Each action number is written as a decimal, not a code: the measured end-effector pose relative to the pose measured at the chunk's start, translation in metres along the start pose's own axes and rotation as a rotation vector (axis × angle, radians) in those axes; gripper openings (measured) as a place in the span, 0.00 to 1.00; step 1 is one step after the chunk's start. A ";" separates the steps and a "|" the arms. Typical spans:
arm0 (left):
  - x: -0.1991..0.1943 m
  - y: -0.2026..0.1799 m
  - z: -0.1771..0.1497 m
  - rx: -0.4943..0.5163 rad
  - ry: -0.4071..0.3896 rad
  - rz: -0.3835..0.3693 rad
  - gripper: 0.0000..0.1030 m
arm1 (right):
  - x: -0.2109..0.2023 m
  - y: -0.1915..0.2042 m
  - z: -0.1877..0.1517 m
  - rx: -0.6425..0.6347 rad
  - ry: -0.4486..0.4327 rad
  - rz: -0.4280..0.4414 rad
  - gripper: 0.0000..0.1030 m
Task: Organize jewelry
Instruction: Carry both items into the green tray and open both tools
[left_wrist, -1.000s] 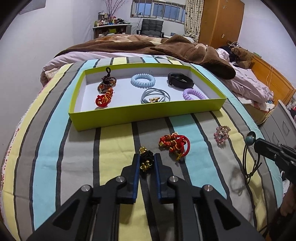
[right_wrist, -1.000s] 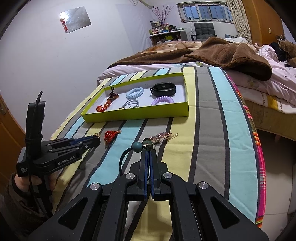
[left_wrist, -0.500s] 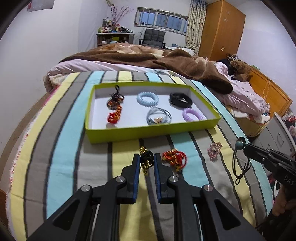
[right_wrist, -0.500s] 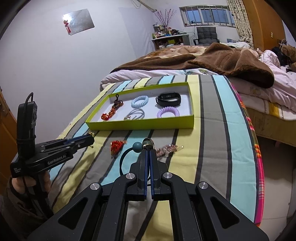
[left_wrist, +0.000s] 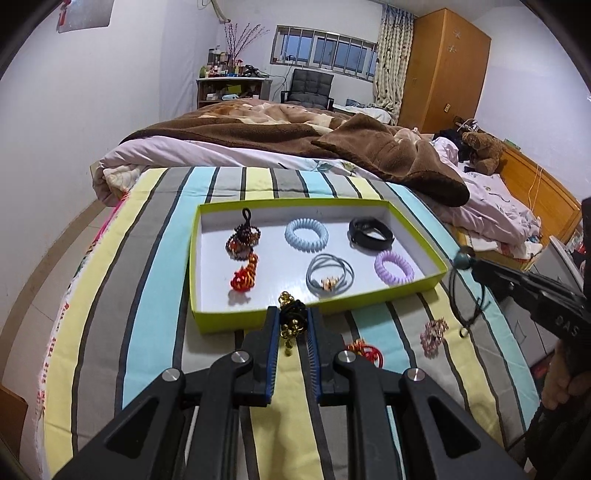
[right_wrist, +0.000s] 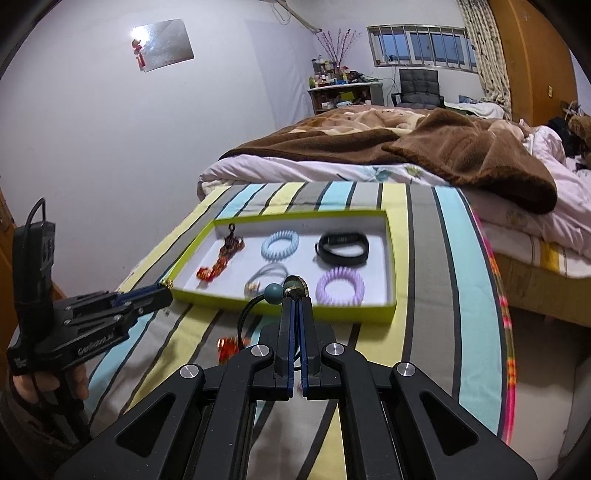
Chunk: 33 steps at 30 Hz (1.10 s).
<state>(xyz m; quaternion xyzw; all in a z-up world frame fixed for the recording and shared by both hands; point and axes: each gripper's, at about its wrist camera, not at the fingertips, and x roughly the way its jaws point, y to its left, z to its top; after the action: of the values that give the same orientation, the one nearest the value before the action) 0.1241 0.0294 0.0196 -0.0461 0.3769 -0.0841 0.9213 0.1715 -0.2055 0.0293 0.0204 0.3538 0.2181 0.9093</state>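
Striped bed (left_wrist: 155, 295) carries green tray (left_wrist: 236, 319), directly ahead of both claws: left claw (left_wrist: 291, 319) pinches black-gold trinket (left_wrist: 293, 317); right claw (right_wrist: 295, 301) clamps beaded cord (right_wrist: 274, 293).

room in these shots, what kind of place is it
Most likely a home bedroom. A bed with a rumpled brown blanket fills the middle, a wooden wardrobe stands by the curtained window, and a teddy bear sits on the bedding. The jewelry box lies on a striped sheet over the bed.
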 end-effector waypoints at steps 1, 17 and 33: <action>0.002 0.000 0.002 -0.001 0.000 -0.001 0.15 | 0.005 -0.001 0.006 -0.004 0.003 -0.013 0.02; 0.052 0.002 0.025 -0.013 0.042 -0.014 0.15 | 0.103 -0.016 0.052 -0.048 0.099 -0.062 0.02; 0.078 0.010 0.020 -0.006 0.093 0.049 0.15 | 0.148 -0.006 0.050 -0.113 0.187 -0.030 0.02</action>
<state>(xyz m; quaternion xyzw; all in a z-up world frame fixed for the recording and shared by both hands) 0.1938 0.0253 -0.0209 -0.0359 0.4206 -0.0624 0.9044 0.3034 -0.1437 -0.0282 -0.0567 0.4242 0.2252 0.8753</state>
